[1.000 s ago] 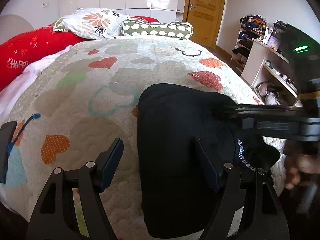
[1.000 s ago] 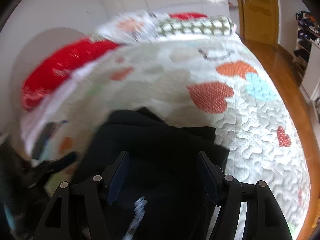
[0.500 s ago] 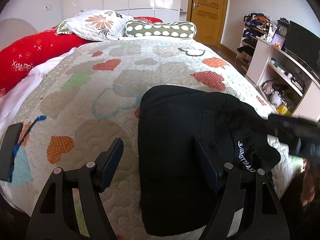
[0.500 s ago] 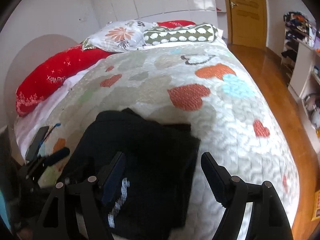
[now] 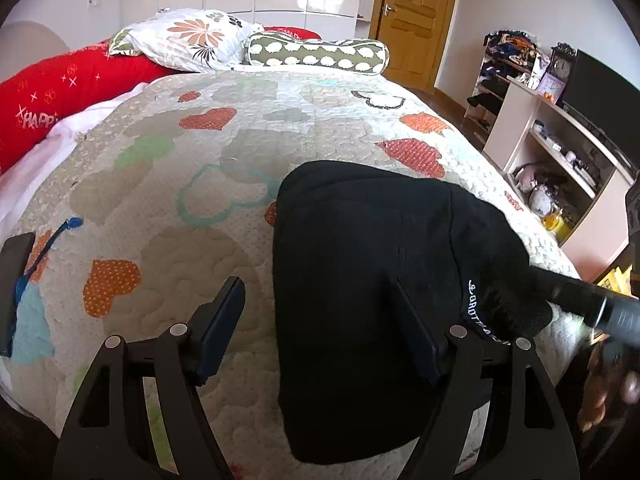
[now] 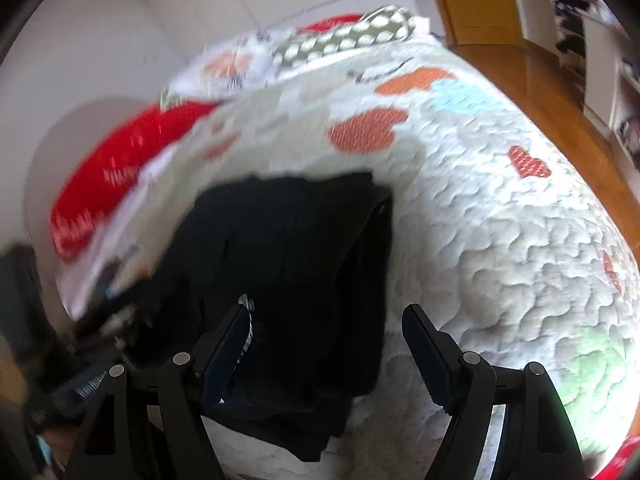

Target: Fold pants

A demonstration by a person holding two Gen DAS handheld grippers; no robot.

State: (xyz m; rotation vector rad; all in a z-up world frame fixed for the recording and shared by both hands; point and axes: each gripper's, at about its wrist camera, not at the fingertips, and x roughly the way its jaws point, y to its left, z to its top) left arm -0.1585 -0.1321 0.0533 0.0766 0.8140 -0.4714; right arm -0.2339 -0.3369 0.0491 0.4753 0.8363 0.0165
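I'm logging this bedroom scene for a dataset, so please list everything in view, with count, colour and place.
pants: one, black, folded, near edge of the bed
quilt: one, cream with coloured hearts, covering the bed
red pillow: one, left of the headboard end
floral pillow: one, white, at the head
bolster: one, olive with white spots, at the head
door: one, wooden, far wall
shelf unit: one, pale, cluttered, right of the bed
clock: one, on the shelf unit
left tongs: open, over the pants' left edge
right tongs: open, over the pants
hand: one, lower right
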